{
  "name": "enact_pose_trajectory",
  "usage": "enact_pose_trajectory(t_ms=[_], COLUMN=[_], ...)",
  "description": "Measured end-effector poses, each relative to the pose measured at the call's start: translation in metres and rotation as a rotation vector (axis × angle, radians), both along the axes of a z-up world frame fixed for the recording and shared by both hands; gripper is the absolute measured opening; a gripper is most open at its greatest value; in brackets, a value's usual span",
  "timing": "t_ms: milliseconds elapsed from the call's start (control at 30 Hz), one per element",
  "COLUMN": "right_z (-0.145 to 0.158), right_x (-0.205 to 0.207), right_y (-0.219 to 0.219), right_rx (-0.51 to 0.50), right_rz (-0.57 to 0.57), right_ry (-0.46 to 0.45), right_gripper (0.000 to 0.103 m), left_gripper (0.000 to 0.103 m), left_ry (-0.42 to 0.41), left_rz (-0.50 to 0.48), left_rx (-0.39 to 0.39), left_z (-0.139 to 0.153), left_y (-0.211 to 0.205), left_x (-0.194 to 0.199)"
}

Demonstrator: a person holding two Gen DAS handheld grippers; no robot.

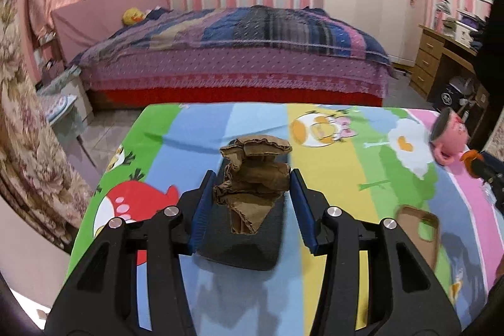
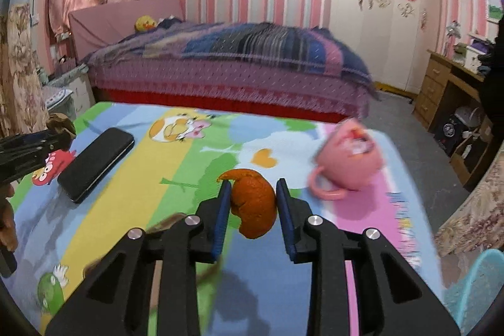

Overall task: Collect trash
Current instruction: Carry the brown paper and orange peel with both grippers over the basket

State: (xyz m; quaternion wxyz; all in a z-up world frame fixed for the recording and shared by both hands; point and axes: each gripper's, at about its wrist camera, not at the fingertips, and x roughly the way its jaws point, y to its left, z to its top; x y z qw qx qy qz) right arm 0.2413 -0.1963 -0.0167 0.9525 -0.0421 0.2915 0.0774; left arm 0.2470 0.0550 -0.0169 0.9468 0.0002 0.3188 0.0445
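1. Left gripper (image 1: 252,194) clamped on crumpled cardboard (image 1: 252,175), raised over the black phone (image 1: 242,244).
2. Right gripper (image 2: 252,207) closed on orange peel (image 2: 253,203) above the cartoon tablecloth (image 2: 176,166).
3. Pickup step apparently done — next, carrying both scraps to a bin, perhaps the blue rim (image 2: 478,288), grips kept firm.

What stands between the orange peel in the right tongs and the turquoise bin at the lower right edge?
Nothing visible does. The right tongs already hold the orange peel above the table. The turquoise bin sits beyond the table's right edge; the pink cup lies on its side farther back, off that path.
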Motion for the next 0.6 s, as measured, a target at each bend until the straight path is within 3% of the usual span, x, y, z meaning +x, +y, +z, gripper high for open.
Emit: enact_pose_trajectory(t_ms=[467, 600], right_z=[0.037, 0.039], right_x=[-0.102, -0.123], right_y=[-0.121, -0.151], right_rx=[-0.024, -0.062], right_rz=[-0.195, -0.246], right_ry=[-0.085, -0.089], right_gripper=[0.03, 0.03], left_gripper=[0.047, 0.047], left_ry=[-0.083, -0.082], left_rz=[-0.218, -0.29], left_rx=[-0.023, 0.031], left_z=[0.036, 0.032], left_y=[-0.109, -0.151], left_x=[-0.037, -0.051])
